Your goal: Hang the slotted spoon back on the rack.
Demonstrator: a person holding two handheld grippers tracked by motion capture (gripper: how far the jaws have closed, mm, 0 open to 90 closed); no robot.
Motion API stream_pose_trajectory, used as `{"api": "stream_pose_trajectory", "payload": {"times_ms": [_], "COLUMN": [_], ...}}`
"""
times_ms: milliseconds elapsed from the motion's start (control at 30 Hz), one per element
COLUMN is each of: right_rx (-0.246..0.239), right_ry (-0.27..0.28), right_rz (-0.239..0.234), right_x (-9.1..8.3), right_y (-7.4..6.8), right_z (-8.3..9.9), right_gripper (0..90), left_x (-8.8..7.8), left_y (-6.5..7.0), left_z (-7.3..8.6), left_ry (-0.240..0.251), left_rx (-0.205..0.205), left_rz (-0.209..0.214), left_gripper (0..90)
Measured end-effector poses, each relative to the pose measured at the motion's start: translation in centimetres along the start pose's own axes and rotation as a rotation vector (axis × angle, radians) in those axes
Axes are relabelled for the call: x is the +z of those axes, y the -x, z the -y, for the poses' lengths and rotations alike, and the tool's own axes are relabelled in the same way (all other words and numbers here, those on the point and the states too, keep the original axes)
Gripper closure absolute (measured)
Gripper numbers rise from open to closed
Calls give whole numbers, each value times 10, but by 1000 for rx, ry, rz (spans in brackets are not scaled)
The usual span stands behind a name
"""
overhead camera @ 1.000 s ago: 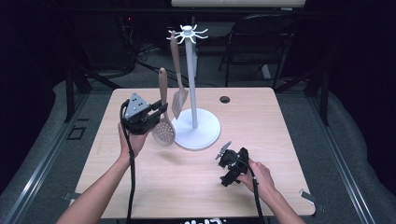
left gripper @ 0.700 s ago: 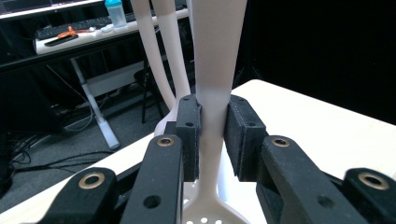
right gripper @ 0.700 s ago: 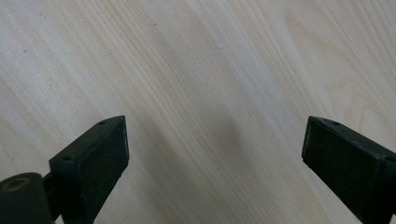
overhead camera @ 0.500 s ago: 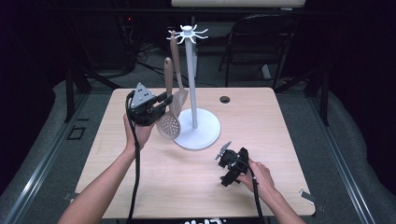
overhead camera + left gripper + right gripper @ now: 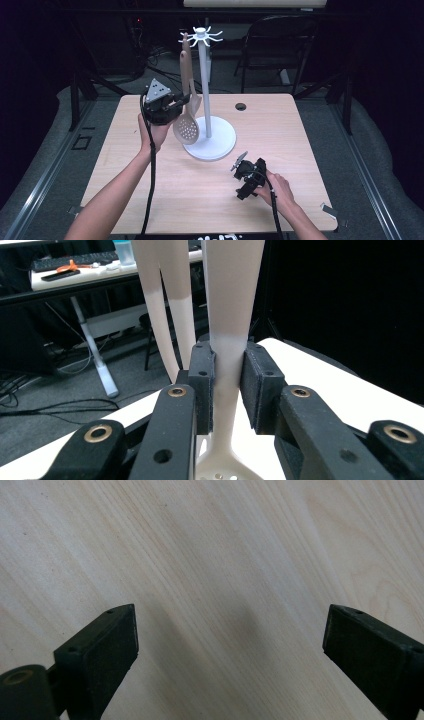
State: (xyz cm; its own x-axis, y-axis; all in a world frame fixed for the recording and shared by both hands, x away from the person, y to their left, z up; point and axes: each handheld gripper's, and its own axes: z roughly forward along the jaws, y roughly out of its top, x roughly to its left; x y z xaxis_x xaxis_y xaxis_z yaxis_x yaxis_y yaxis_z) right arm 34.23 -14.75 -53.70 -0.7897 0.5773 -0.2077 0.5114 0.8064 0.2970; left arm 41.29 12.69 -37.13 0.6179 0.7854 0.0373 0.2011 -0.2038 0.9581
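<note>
High view: the white utensil stand point(image 5: 209, 142) sits on the wooden table point(image 5: 125, 150), its round base left of the table's middle and its pole rising to a crown of hooks. A slotted spoon point(image 5: 186, 131) hangs just left of the pole, handle up toward the hooks, perforated bowl low and overlapping the left edge of the base. A second beige utensil point(image 5: 194, 102) hangs between the spoon and the pole; whether the two touch cannot be told.

The left gripper point(image 5: 176, 106) is held up just left of the pole, clear of the table, with its jaws clamped on the spoon's handle above the bowl. Left gripper view confirms this: both black pads point(image 5: 204, 390) press flat against the pale handle point(image 5: 229, 370) from either side, the perforated bowl showing below them and two more pale handles behind.

The right gripper point(image 5: 239, 172) lies low on the table, near the front right of the stand's base and apart from it. Right gripper view shows its jaws spread wide over bare wood, nothing between them.

A small dark disc point(image 5: 241, 106) sits on the table behind and to the right of the stand.
</note>
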Motion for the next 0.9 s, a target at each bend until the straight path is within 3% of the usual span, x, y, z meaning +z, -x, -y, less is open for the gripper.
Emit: {"api": "stream_pose_trajectory", "payload": {"times_ms": [400,600,900], "right_rx": [6,0,4], "right_ry": [7,-2,4], "right_rz": [-6,-1,-10], "right_x": [1,0,0], "right_y": [0,0,0], "right_z": [0,0,0], "right_gripper": [72,72,72], "left_x": [8,13,22], "left_y": [4,5,4], "left_z": [-14,-20,-22], "left_ry": [-13,-43,-57], "left_rx": [-5,-10,-13], "left_rz": [-21,-52,-66], "left_gripper": [762,762,761]}}
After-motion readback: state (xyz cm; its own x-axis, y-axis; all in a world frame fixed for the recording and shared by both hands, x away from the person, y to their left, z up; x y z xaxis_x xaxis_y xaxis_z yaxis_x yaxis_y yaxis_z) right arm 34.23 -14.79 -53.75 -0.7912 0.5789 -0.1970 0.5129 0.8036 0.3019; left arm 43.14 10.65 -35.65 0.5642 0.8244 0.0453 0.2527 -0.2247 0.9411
